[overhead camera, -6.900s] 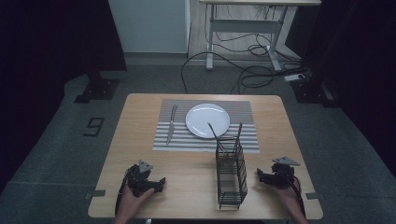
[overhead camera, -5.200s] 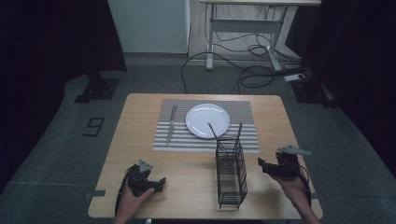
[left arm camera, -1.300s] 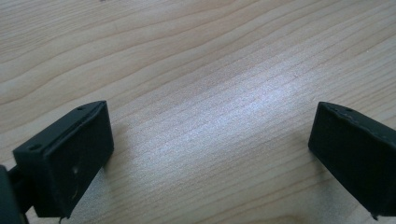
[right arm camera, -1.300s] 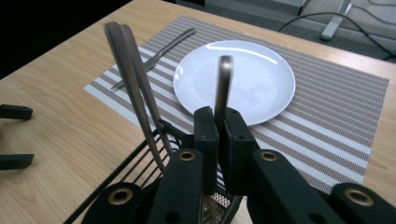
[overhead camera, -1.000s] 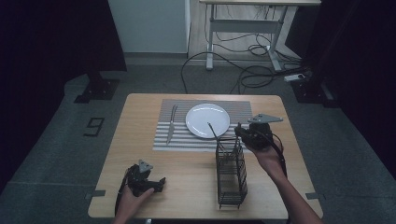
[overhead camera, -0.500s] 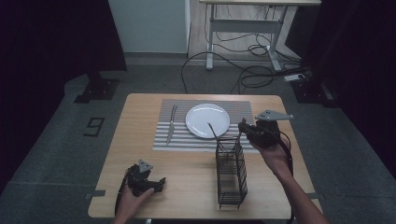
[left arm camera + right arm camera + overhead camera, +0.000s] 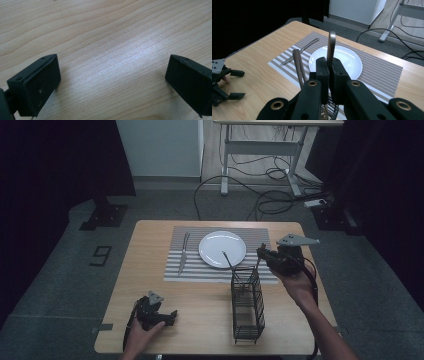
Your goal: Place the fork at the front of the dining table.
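My right gripper [image 7: 263, 254] hovers over the far end of the black wire cutlery rack [image 7: 247, 302], just right of the white plate [image 7: 222, 249]. Its jaws are shut on the slim handle of a metal utensil [image 7: 331, 45], which stands upright between them; its lower end is hidden. Two more handles [image 7: 298, 65] lean out of the rack toward the plate. A fork [image 7: 184, 251] lies on the striped placemat [image 7: 175, 265], left of the plate. My left gripper [image 7: 171, 316] rests open on the table near the front edge, with bare wood between its jaws [image 7: 112, 77].
The wooden table [image 7: 150, 285] has free room on its left half. Behind it on the floor are loose cables [image 7: 270, 205] and a desk frame [image 7: 260, 150]. Dark curtains stand on both sides.
My right hand came from the table's front right corner to the rack's far end, closed on a utensil handle, and over the last second has risen a little with it. The left gripper has stayed put.
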A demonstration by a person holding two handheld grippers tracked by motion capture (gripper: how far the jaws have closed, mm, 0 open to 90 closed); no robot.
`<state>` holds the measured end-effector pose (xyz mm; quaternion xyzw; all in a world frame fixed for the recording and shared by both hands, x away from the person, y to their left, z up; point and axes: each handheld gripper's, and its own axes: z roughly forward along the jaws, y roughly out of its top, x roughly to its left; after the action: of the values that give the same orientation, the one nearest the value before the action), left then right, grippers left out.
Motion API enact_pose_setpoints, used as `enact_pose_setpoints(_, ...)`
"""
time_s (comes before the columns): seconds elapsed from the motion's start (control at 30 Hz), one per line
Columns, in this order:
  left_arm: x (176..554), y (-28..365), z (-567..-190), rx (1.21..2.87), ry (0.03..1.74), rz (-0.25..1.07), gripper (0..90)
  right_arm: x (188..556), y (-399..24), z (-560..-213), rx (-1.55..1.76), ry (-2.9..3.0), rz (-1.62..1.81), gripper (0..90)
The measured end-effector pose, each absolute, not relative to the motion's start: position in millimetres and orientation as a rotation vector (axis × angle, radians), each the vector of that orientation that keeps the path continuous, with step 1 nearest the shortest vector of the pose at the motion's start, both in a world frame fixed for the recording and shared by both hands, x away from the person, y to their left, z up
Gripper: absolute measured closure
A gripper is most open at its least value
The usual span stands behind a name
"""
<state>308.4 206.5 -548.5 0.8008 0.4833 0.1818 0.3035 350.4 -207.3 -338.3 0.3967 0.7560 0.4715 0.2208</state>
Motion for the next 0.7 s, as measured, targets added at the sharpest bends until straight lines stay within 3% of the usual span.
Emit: enact_pose_setpoints(0.7, 308.5, 206.6, -548.4, 2.124, 1.28, 0.483, 0.0, 343.0, -236.4, -301.5, 1.109, 2.001, 1.318, 86.5)
